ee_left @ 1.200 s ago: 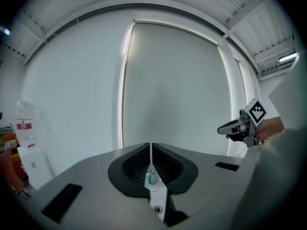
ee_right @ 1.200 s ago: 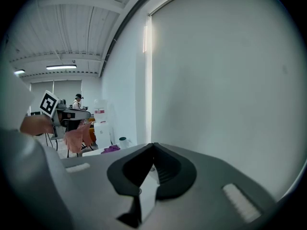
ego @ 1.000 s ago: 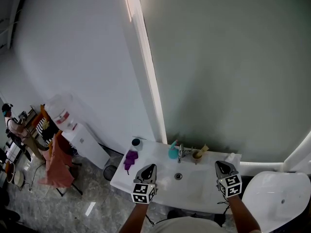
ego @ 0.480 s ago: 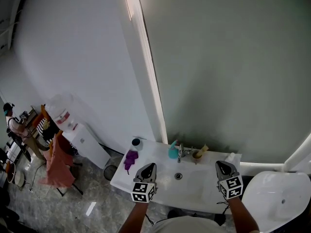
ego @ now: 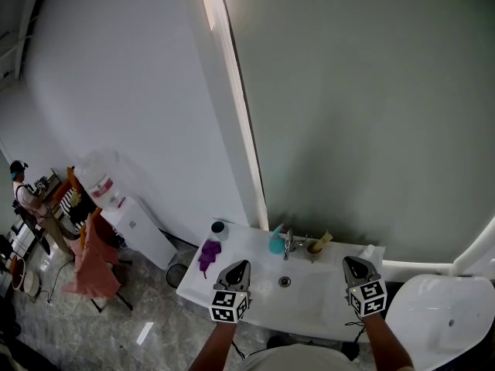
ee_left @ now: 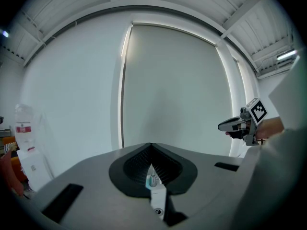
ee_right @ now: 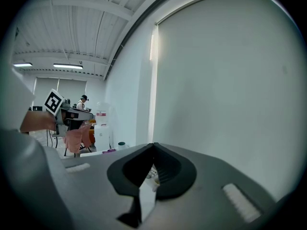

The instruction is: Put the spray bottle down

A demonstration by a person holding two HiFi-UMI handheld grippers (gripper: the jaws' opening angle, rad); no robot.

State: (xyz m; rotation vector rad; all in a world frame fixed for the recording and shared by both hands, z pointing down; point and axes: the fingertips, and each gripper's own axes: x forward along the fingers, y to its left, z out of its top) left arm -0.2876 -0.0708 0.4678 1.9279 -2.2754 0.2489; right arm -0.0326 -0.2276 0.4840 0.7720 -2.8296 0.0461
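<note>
A teal spray bottle (ego: 276, 240) stands upright on the back rim of the white sink (ego: 255, 288), just left of the faucet (ego: 288, 244). Neither gripper touches it. My left gripper (ego: 240, 265) hovers over the sink's front left, shut and empty. My right gripper (ego: 350, 261) hovers over the front right, also shut with nothing in it. In the left gripper view the jaws (ee_left: 151, 146) meet at the tip, and a sliver of the teal bottle (ee_left: 148, 180) shows through the slit below. In the right gripper view the jaws (ee_right: 153, 145) are likewise closed.
A purple cloth (ego: 207, 255) and a dark cup (ego: 219, 227) lie on the sink's left end, a tan object (ego: 315, 244) right of the faucet. A water dispenser (ego: 116, 199), an orange-draped chair (ego: 89, 257) and a person (ego: 22, 192) are at left. A white fixture (ego: 441, 315) is at right.
</note>
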